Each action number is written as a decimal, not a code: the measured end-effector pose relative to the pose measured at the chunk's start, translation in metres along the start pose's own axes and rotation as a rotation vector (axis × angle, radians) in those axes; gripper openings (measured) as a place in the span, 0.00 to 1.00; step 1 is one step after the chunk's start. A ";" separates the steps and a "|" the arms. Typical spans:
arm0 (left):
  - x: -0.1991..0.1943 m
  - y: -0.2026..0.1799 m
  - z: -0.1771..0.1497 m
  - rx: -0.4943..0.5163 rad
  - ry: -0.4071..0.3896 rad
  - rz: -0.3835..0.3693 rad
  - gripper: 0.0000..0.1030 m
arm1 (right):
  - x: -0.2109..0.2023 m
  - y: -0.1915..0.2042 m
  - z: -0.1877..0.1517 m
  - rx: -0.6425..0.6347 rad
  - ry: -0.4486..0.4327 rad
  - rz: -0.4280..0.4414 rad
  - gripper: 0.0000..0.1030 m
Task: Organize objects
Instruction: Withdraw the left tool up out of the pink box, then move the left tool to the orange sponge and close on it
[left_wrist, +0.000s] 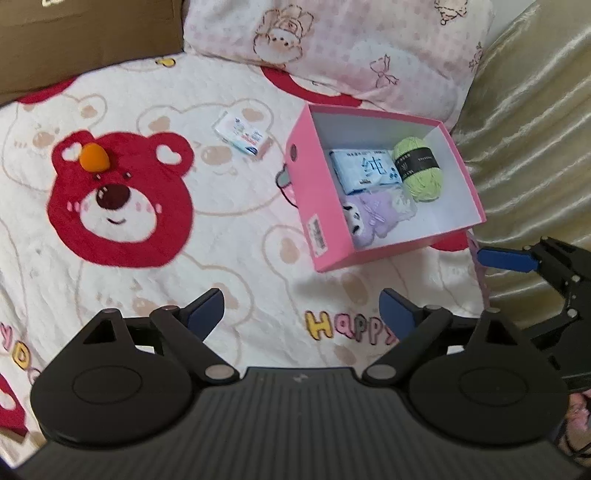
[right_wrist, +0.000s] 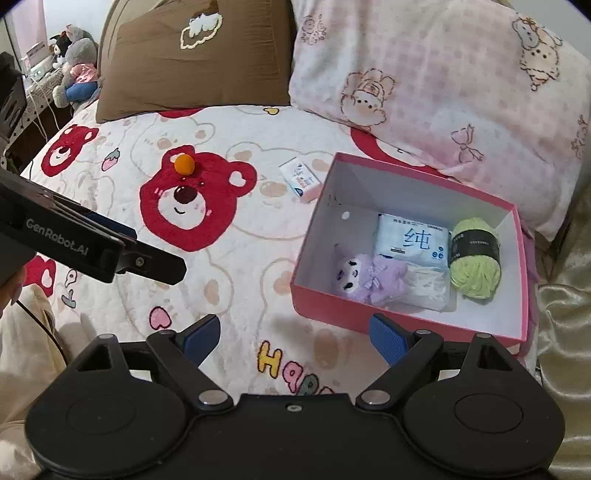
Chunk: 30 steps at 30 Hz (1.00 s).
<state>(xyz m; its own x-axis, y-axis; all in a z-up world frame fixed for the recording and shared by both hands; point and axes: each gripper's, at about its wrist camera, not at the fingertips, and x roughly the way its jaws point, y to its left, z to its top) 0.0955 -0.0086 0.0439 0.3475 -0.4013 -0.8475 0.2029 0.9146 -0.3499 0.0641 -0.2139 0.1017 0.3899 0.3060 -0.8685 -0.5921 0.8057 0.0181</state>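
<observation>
A pink box (left_wrist: 306, 192) (right_wrist: 332, 306) lies open on the bear-print bedspread. Inside it are a blue tissue pack (left_wrist: 364, 170) (right_wrist: 413, 238), a green yarn ball (left_wrist: 419, 170) (right_wrist: 474, 258) and a purple plush (left_wrist: 369, 218) (right_wrist: 365, 275). Out on the bedspread lie an orange ball (left_wrist: 95, 158) (right_wrist: 184, 163) and a small white pack (left_wrist: 242, 136) (right_wrist: 300, 179). My left gripper (left_wrist: 303, 302) is open and holds nothing, hovering near the box's front left corner. My right gripper (right_wrist: 295, 326) is open too, holds nothing and is just in front of the box.
A brown pillow (right_wrist: 192, 55) and a pink bear-print pillow (right_wrist: 443, 74) lean at the head of the bed. Shiny beige fabric (left_wrist: 535, 129) runs along the right side. Plush toys (right_wrist: 74, 66) sit on a desk at the far left.
</observation>
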 end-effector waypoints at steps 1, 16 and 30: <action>-0.002 0.003 0.001 0.011 -0.010 0.006 0.90 | 0.000 0.002 0.002 -0.008 0.000 -0.002 0.88; -0.009 0.051 0.012 0.038 -0.069 0.049 0.91 | 0.011 0.029 0.044 -0.101 -0.076 0.039 0.88; -0.017 0.146 0.030 -0.052 -0.159 0.112 0.90 | 0.071 0.076 0.107 -0.175 -0.120 0.145 0.84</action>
<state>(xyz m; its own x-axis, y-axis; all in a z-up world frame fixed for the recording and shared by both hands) 0.1465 0.1298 0.0189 0.5063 -0.2962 -0.8099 0.1089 0.9536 -0.2807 0.1219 -0.0766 0.0948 0.3667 0.4788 -0.7977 -0.7572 0.6518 0.0431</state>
